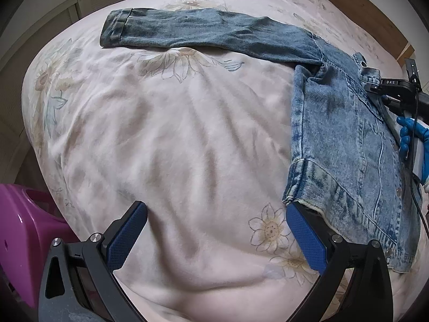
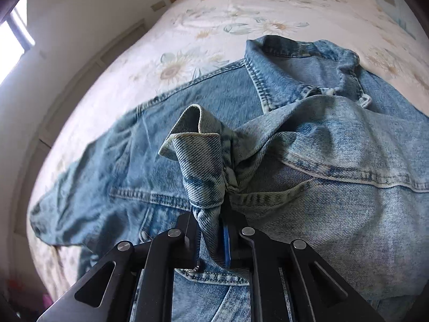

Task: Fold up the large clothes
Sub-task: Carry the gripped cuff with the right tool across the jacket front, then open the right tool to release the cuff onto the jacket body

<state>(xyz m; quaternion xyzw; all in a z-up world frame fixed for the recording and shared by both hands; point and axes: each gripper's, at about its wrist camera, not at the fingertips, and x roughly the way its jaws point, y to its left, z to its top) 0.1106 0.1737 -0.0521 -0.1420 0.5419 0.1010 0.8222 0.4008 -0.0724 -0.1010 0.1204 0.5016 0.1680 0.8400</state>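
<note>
The right gripper (image 2: 211,230) has its black fingers (image 2: 187,230) pinched together on a bunched cuff (image 2: 198,161) of the faded blue denim jacket (image 2: 321,187); the fabric rises out of the clamp toward 12 o'clock, its hem folded over at the top. From that grip the sleeve runs off toward 3 o'clock over the jacket's front, so this sleeve seems to be partway through being brought in across the body. The collar (image 2: 295,61) lies at 1 o'clock, beyond the bunched cuff.

The left gripper (image 1: 214,238) holds nothing: its blue-padded fingers (image 1: 308,238) stand wide apart over the pale floral bedsheet (image 1: 174,147), the right-hand pad just touching or overlapping the jacket's bottom corner at 4 o'clock; which, I cannot tell. In this view the jacket body (image 1: 343,147) lies flat at 3 o'clock, and the other long sleeve (image 1: 201,29) stretches straight out toward 11 o'clock, fully unfolded. The person's blue-gloved hand (image 1: 407,136) shows at the 3 o'clock edge, holding the other tool.

As a judgement, the fold is at an early stage: the jacket is spread out on the bed, one sleeve is being handled, the other sleeve is not yet folded in, and the body has not been doubled over. A purple plastic object (image 1: 21,236) sits beside the bed at 8 o'clock.
</note>
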